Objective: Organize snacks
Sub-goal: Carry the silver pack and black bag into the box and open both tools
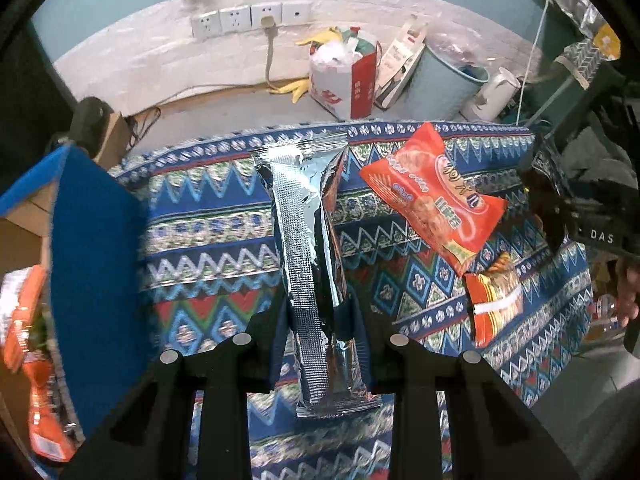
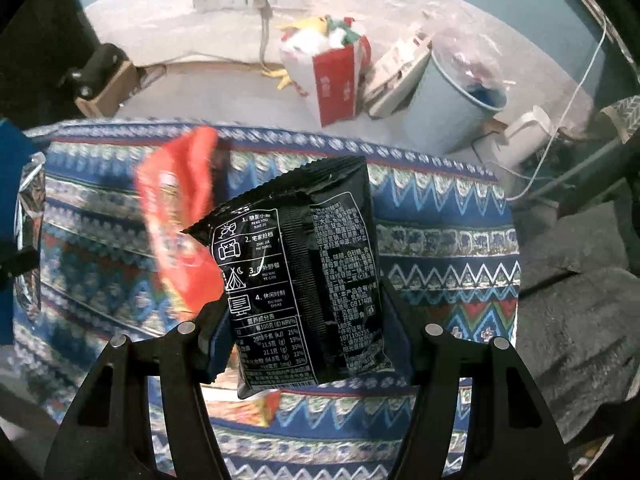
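My left gripper (image 1: pixel 320 344) is shut on a long silver foil packet (image 1: pixel 308 220), held edge-on above the patterned tablecloth (image 1: pixel 200 240). A large orange snack bag (image 1: pixel 436 192) lies on the cloth to its right, with a smaller orange packet (image 1: pixel 496 296) nearer. My right gripper (image 2: pixel 310 340) is shut on a black snack bag (image 2: pixel 308 280), printed back facing the camera, lifted over the cloth (image 2: pixel 440 240). The orange bag (image 2: pixel 180 220) shows blurred behind it to the left. The silver packet (image 2: pixel 30 200) sits at the left edge of that view.
A blue-walled box (image 1: pixel 92 240) at the left holds orange packets (image 1: pixel 28 320). Beyond the table's far edge, on the floor, stand a red-and-white paper bag (image 1: pixel 348 76), a pale blue bin (image 1: pixel 448 84) and a white kettle (image 1: pixel 496 92). Wall sockets (image 1: pixel 248 20) are behind.
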Demonstrator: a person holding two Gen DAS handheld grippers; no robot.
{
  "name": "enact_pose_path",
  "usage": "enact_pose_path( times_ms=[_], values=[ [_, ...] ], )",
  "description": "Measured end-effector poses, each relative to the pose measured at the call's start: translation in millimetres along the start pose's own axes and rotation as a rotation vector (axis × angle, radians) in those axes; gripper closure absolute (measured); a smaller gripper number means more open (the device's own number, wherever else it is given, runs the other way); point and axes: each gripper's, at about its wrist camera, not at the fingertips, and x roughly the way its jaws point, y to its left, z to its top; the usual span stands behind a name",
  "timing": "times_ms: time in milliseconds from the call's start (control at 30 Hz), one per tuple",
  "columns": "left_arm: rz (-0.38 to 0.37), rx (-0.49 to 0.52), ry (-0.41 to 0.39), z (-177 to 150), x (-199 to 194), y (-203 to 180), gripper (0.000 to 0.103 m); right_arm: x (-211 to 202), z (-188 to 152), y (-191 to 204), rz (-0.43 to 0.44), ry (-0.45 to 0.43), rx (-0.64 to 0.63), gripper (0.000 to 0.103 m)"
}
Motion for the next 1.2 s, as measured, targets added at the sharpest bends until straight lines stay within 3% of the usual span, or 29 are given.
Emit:
enact_pose_path(
  times_ms=[267, 600, 867, 1200],
  values=[
    [0.04, 0.053, -0.061, -14.4, -49.1, 22.9, 0.073, -35.5, 14.5, 38.7, 0.047, -0.066, -0.049, 0.039],
    [0.036, 0.062, -0.096, -33.2, -71.6, 46.7, 0.073, -65.7, 26.0, 94.2, 0.11, -0.126, -0.125, 0.039],
    [0.025, 0.036, -0.139, -41.1, -92.4, 72.3, 0.073, -79.4, 37.0, 142.6, 0.15, -0.144, -0.187, 0.039],
    [0.038, -0.06, -0.19, -51.5, -113.8, 130.4, 0.073, -84.7, 52.0, 203.5, 0.197, -0.141, -0.26, 0.039]
  ],
)
